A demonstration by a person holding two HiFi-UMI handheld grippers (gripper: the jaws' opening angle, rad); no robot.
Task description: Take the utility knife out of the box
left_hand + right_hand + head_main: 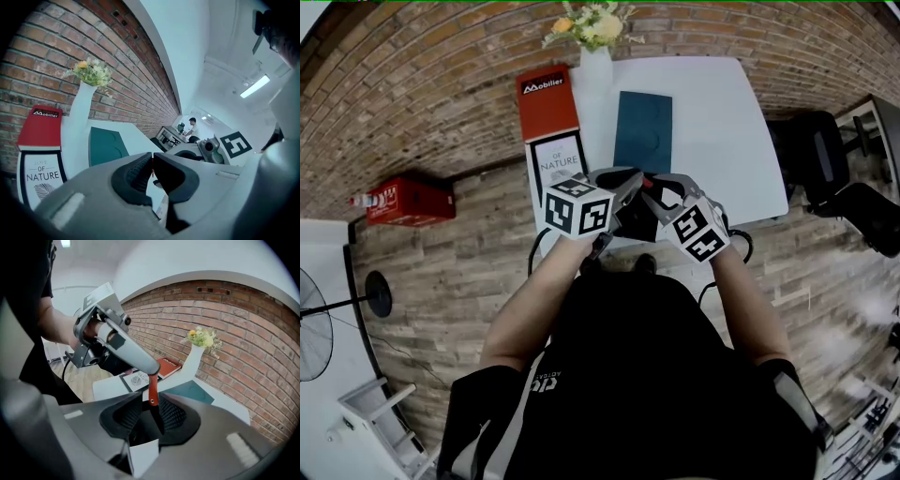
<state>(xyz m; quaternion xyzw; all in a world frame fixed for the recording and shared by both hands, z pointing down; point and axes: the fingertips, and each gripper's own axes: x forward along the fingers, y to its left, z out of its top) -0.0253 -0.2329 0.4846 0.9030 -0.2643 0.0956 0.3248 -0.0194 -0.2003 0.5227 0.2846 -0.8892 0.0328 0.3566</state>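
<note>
My left gripper (pixel 152 161) pinches the knife (pixel 153 389) by its red end. My right gripper (pixel 150 404) gapes wide round its dark body, with the box (pixel 143 458), I think, just beneath. Next: lift the knife clear.

Counted on the desk (pixel 722 112): two books (pixel 547 103), one teal folder (pixel 643 131), one flower vase (pixel 595 66). One utility knife (pixel 153 387) is counted, and two grippers: left gripper (pixel 153 164), right gripper (pixel 150 416).

The left hand-held gripper (pixel 150 375) pinches the utility knife (pixel 153 392) — dark end between parted jaws.
</note>
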